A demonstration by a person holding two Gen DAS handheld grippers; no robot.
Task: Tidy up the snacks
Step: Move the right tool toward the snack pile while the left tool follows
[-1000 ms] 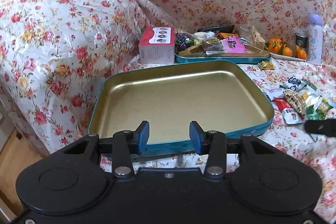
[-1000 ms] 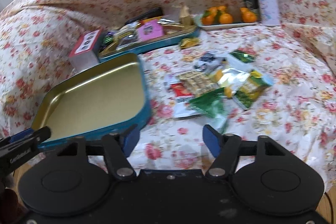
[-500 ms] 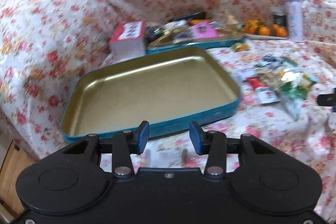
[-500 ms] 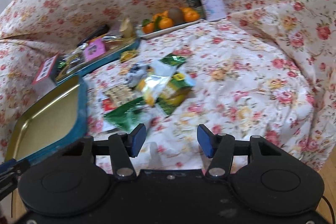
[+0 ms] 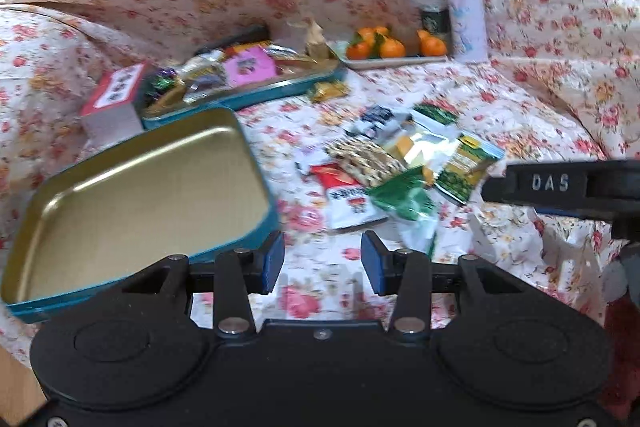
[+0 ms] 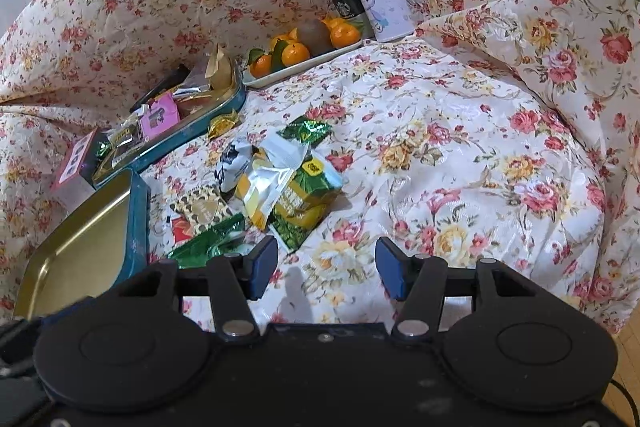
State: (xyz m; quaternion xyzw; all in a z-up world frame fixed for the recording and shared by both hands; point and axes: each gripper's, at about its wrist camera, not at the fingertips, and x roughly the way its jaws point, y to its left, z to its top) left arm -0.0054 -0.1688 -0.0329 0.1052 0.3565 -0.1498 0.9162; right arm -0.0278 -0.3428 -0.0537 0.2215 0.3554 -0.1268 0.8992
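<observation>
Both tongs, left tongs (image 5: 322,263) and right tongs (image 6: 326,269), stand spread and empty. The snack packets (image 6: 276,187) lie heaped on the sofa cover, beside the empty tin (image 5: 136,195). Risk: overlapping slippery wrappers may cause a double pick or slip.

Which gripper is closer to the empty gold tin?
Left. The left gripper hangs just off the empty gold tin's near corner; the right gripper sits farther away, beyond the snack packets.
</observation>
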